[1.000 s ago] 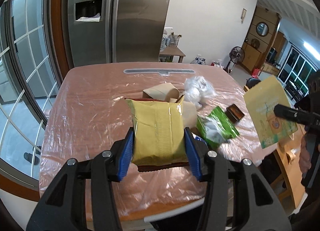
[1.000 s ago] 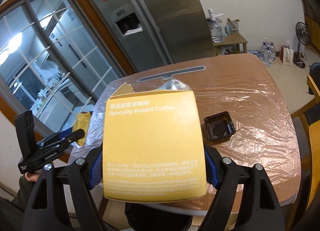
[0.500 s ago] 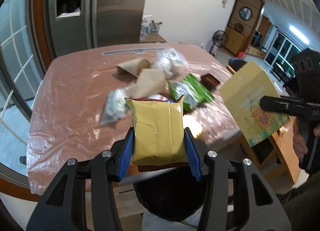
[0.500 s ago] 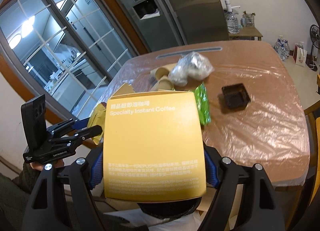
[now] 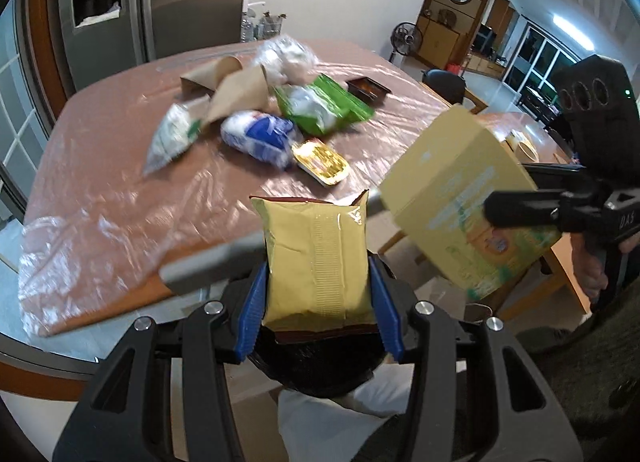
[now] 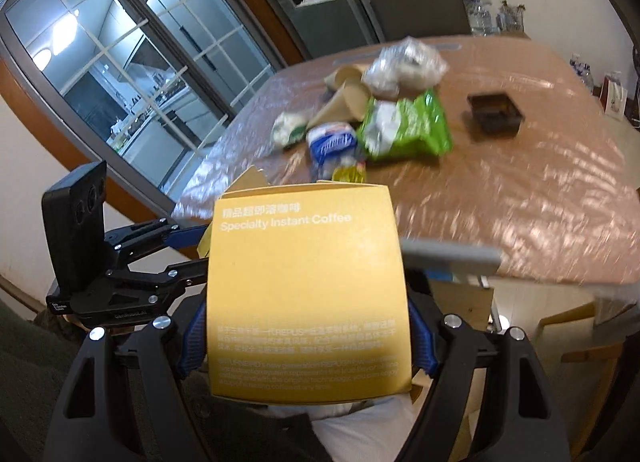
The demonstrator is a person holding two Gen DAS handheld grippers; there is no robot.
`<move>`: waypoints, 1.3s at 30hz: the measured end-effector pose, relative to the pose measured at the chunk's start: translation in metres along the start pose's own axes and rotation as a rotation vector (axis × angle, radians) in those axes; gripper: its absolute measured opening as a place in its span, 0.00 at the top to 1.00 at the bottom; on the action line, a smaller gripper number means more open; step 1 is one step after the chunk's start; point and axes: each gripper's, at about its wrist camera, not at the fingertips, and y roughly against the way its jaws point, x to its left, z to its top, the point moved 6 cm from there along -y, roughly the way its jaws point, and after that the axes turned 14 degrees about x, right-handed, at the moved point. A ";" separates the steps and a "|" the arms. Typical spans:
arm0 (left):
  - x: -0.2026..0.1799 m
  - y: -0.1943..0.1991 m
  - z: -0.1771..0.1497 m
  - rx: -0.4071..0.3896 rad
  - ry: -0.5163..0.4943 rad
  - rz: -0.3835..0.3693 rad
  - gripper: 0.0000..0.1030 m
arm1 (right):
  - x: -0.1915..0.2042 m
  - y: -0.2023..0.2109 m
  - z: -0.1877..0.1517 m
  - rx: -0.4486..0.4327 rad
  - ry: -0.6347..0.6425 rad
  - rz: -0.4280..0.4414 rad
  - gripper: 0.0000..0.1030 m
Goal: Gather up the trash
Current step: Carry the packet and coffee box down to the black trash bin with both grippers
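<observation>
The packet [image 5: 316, 262] is showing mustard yellow with a dark brown edge, between blue pads [image 5: 251, 318] on a black left gripper [image 5: 318, 314]. The coffee box [image 6: 308, 294] is glowing golden yellow with white lettering — its other face is carrying green and orange print. On the table [image 5: 100, 190], under glossy pinkish film, a bright green bag [image 5: 328, 108], a blue-and-white wrapper [image 5: 260, 136], tan paper cups [image 5: 236, 90] and a black tray [image 6: 496, 114] are lying.

left gripper [image 5: 318, 314]: black angular frame, silver screws, blue ribbed pads [image 5: 251, 312] | right gripper [image 6: 306, 336]: same build; black camera block, three round lenses, above its handle
</observation>
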 end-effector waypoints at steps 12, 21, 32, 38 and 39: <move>0.005 -0.043 -0.030 0.086 -0.001 0.037 0.52 | -0.014 -0.037 -0.028 0.091 -0.026 -0.044 0.26; 0.016 -0.072 -0.032 0.107 0.014 0.050 0.52 | -0.022 -0.067 -0.029 0.132 0.016 -0.131 0.26; 0.025 -0.100 -0.034 0.142 0.003 0.069 0.52 | -0.038 -0.093 -0.030 0.147 -0.008 -0.156 0.26; 0.024 -0.114 -0.035 0.163 -0.007 0.074 0.52 | -0.040 -0.107 -0.029 0.175 0.018 -0.183 0.26; 0.024 -0.115 -0.035 0.165 -0.007 0.075 0.52 | -0.040 -0.109 -0.029 0.180 0.024 -0.188 0.26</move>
